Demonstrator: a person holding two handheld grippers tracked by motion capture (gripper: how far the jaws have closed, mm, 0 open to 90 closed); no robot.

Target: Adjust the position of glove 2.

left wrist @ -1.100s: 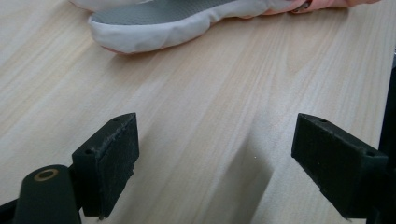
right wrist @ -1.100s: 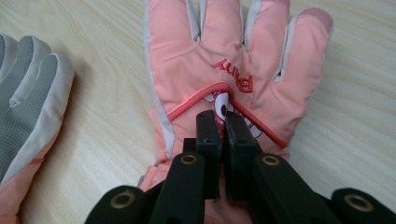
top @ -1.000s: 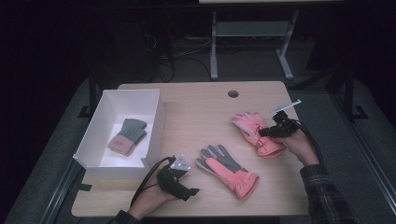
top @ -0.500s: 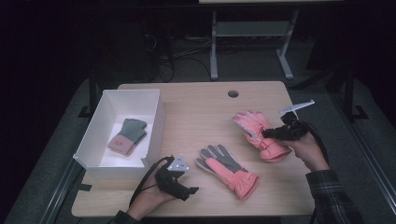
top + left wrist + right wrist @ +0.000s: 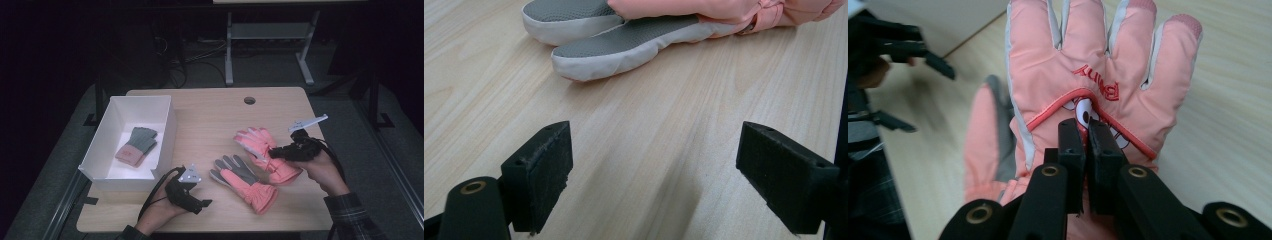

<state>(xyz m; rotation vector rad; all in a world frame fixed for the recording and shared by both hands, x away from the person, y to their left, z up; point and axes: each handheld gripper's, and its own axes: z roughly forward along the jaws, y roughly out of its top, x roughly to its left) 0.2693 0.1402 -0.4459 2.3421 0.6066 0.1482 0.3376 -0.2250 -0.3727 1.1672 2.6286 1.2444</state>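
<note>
At the near edge of the wooden surface, the person's left hand rests with the left tool lying low, its jaws spread wide over bare wood and gripping nothing. Just to its right lies a pink glove with a grey palm, palm up, cuff toward the near right and fingertips toward the far left; in the left gripper view its grey fingertips lie just past the open jaws, apart from them.

Farther right, the right hand holds the right tool over a second pink glove, which lies back up just beside the first, fingers pointing far left. In the right gripper view the jaws stand pressed together, pinching a fold of that glove's back below its red lettering.

On the left side of the surface, farther off, sits a white box, and inside it lies a small grey glove with a pink cuff. Near the far edge, a round hole pierces the surface.
</note>
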